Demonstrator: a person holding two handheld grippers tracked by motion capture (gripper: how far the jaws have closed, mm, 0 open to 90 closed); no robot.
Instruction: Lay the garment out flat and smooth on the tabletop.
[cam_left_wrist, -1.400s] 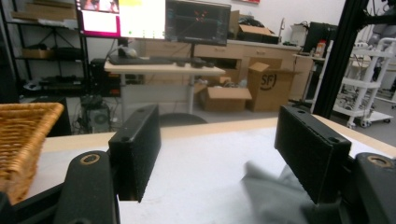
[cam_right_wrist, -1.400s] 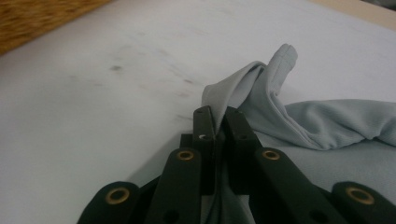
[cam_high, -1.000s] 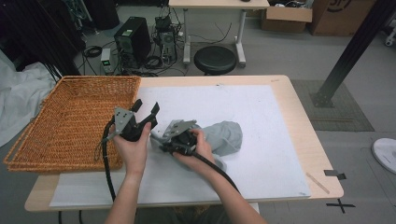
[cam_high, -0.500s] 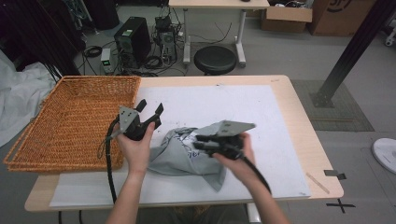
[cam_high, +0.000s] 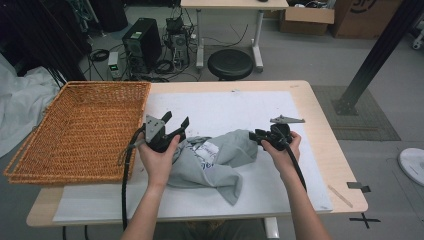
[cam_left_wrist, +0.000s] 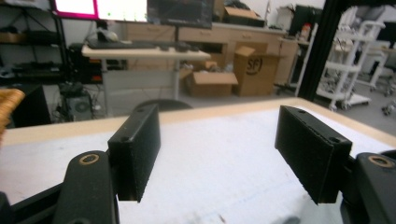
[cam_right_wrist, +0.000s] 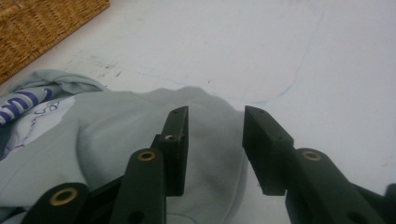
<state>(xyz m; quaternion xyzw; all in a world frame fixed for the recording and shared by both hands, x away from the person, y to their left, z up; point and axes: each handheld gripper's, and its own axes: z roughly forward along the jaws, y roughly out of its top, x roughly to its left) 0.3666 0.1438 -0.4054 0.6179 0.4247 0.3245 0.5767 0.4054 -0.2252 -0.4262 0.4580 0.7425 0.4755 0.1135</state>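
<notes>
Crumpled pale grey cloth garment with a white and purple print lies on the white sheet covering the light wooden table, roughly mid-table, between the two hands and to the right of the woven wicker basket

Left gripper: held at the garment's left edge, jaws pointing away from the person and up. Jaws spread wide, nothing between them; left gripper view shows bare white sheet in the gap

Right gripper: at the garment's right end, jaws pointing left toward the cloth. Jaws have just been opening; they now stand apart. In the right gripper view the grey fabric lies under and beyond the gap, pads not pressing on it, so no grip

Garment's print faces up near its left part; one flap trails toward the person's edge of the table
</notes>
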